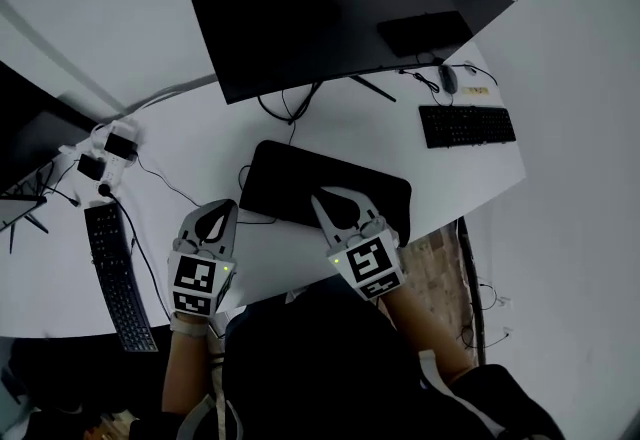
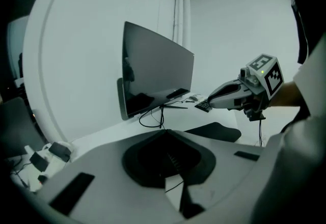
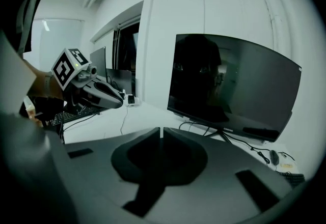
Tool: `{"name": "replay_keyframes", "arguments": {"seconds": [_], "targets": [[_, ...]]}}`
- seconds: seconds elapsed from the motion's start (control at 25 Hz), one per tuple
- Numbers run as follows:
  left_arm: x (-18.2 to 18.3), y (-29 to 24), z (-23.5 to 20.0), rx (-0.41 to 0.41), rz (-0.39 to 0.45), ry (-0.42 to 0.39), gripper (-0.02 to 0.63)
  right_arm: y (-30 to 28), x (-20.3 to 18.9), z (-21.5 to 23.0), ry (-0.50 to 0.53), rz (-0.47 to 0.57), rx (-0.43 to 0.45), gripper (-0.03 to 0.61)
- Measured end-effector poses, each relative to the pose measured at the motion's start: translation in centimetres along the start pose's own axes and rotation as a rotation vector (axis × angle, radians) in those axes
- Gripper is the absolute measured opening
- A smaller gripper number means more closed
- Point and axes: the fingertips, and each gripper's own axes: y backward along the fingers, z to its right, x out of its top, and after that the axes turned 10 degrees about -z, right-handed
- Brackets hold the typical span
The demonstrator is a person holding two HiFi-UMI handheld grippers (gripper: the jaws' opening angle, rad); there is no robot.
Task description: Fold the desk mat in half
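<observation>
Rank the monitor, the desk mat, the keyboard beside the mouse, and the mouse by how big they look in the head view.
1. monitor, clearly largest
2. desk mat, partly covered and nearer the camera
3. keyboard
4. mouse, smallest

Light is dim, cool and even; I find no hard shadows on the white surface. My two gripper views bulge heavily, corners black. The monitor shows faint reflections.

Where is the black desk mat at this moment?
Head view: the desk mat lies at the centre of the white desk, before the monitor, partly behind the right gripper.
</observation>
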Motion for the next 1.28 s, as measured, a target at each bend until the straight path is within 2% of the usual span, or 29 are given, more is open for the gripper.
{"name": "replay_keyframes", "arguments": {"seconds": [0.48, 0.72, 1.04, 1.28], "targets": [[0.6, 10.5, -2.6, 0.099, 0.185, 0.074, 0.009, 3.5, 7.9, -6.3, 0.047, 0.183, 0.065, 0.029], [1.6, 14.2, -3.7, 0.137, 0.274, 0.088, 0.009, 4.8, 10.7, -8.3, 0.051, 0.237, 0.1, 0.031], [1.9, 17.2, -4.1, 0.165, 0.298, 0.146, 0.009, 5.5, 12.4, -10.3, 0.079, 0.252, 0.13, 0.031], [1.4, 17.6, -4.1, 0.18, 0.304, 0.134, 0.009, 5.8, 12.7, -11.1, 0.091, 0.242, 0.138, 0.031]]}}
